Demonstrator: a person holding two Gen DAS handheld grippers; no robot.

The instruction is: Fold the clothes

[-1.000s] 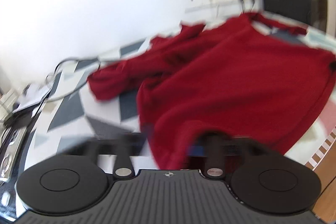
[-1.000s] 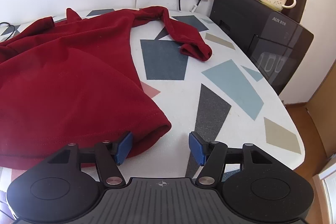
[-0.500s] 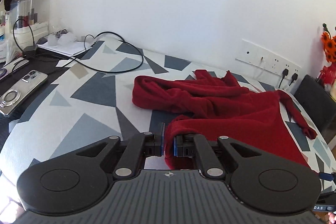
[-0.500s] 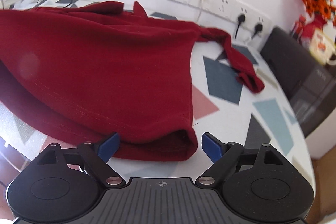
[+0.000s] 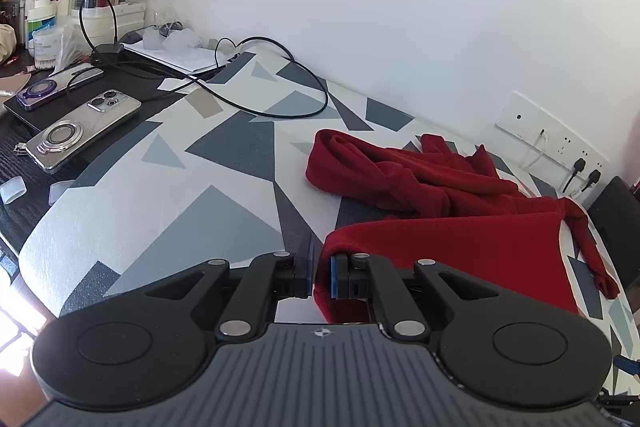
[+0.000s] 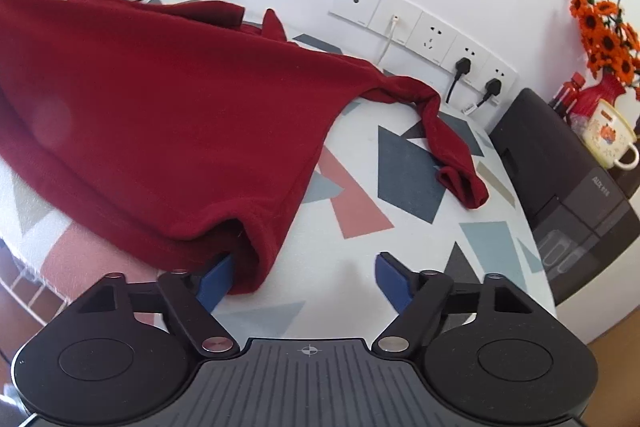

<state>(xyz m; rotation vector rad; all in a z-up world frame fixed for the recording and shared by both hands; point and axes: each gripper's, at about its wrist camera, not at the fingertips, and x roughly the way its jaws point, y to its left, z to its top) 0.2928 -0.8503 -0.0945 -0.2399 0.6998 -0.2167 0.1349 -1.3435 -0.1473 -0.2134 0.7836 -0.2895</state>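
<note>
Lying across the patterned tabletop (image 5: 224,211), a dark red garment (image 5: 460,239) is seen from both wrist views. Its body is spread over the middle of the surface, and one sleeve (image 6: 448,147) is stretched toward the wall sockets (image 6: 432,35), where its cuff rests flat on the tabletop near a black appliance (image 6: 568,179).

The left tool (image 5: 320,277) is clamped on a corner of the hem, and the red cloth is pinched between its two blue pads, which stand almost together. The fabric is drawn up from this corner toward the rest of the garment.

The right tool (image 6: 304,279) is held with its jaws apart. They have just been closing a little, yet a wide gap is left. The other hem corner (image 6: 248,259) is bunched against the left blue pad (image 6: 216,279), while the right pad is separated from the cloth and only bare tabletop is seen before it. The cloth is therefore not gripped there.

At the far left end of the tabletop, two phones (image 5: 84,131) are laid on a dark mat, and a black cable (image 5: 280,87) is looped over the pattern. On the appliance a cup (image 6: 612,143) and a vase with orange flowers (image 6: 604,43) are placed.
</note>
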